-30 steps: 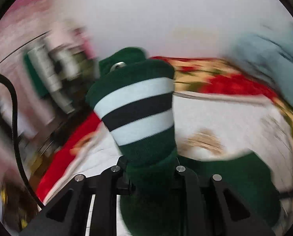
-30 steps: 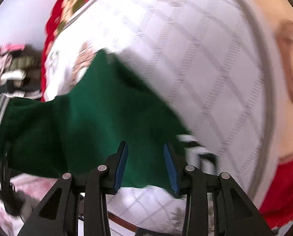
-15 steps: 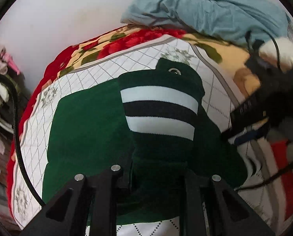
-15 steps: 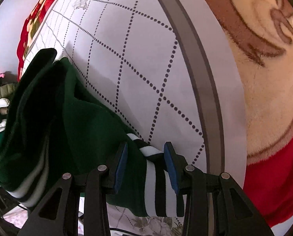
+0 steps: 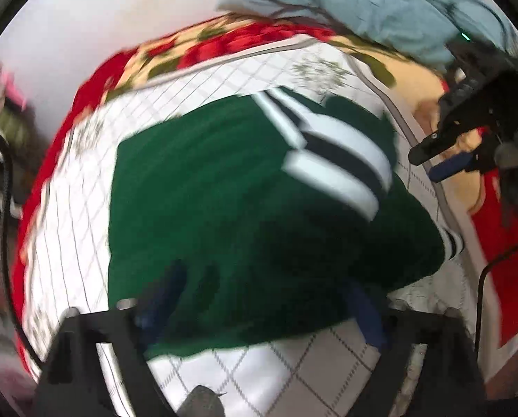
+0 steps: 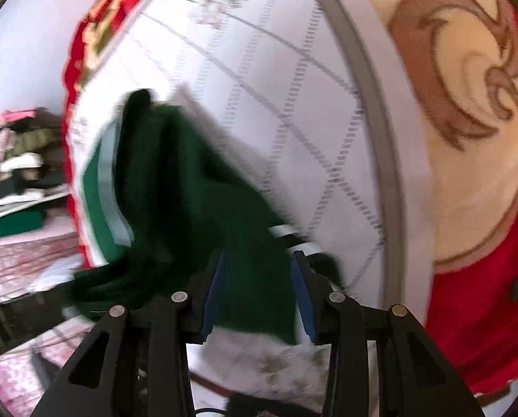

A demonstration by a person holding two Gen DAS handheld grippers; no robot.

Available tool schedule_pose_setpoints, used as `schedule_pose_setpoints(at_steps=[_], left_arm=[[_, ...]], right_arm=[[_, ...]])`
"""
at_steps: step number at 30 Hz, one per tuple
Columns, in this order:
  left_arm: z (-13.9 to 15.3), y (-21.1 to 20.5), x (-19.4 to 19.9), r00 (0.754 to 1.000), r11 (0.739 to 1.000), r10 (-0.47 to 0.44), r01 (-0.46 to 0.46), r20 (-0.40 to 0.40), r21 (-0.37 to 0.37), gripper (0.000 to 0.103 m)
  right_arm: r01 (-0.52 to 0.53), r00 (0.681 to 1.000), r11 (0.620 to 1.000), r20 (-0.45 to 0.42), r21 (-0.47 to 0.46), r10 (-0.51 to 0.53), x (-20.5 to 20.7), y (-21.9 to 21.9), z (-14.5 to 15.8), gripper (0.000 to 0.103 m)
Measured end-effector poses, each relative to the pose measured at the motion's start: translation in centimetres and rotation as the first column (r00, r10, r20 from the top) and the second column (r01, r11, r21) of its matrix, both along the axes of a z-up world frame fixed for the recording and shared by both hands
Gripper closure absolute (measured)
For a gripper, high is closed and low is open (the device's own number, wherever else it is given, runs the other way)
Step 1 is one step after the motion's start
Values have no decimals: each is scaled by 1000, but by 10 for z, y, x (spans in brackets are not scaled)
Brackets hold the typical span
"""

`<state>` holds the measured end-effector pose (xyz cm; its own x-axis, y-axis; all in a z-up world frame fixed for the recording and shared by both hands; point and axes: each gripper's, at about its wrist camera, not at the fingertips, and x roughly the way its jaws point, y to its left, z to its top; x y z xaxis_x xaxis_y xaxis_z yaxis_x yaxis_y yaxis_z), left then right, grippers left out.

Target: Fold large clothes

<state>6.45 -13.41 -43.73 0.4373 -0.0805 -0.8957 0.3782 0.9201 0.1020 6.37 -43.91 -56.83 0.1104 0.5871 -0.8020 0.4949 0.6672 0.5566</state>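
Note:
A dark green garment (image 5: 224, 208) with white and dark striped cuffs (image 5: 342, 160) lies folded on the white quilted bed cover (image 5: 67, 215). My left gripper (image 5: 259, 299) is open just above its near edge, holding nothing; the frame is blurred. My right gripper (image 6: 257, 288) is open over the garment's (image 6: 189, 208) near corner, a striped hem (image 6: 290, 234) between its blue pads (image 6: 302, 299). The right gripper also shows in the left wrist view (image 5: 443, 160), open beside the garment's right edge.
A light blue bundle of cloth (image 5: 363, 10) lies at the bed's far side. A red and cream floral blanket (image 6: 467, 139) lies under the white cover (image 6: 293, 69). A pile of clothes (image 6: 15, 160) sits off the bed at the left. A black cable (image 5: 5, 208) hangs at left.
My left gripper has let go of the striped sleeve, which now lies folded across the garment, and its jaws have opened wide. The right gripper has drawn back slightly, staying open.

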Motion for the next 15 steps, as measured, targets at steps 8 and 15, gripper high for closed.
schedule_pose_setpoints(at_steps=[8, 15], left_arm=[[12, 62, -2, 960, 961, 257, -266, -108, -78, 13], [-4, 91, 23, 895, 899, 438, -435, -88, 47, 13]], right_arm=[[-49, 999, 969, 31, 243, 42, 44, 60, -12, 36], [-139, 987, 986, -71, 87, 145, 65, 128, -45, 56]])
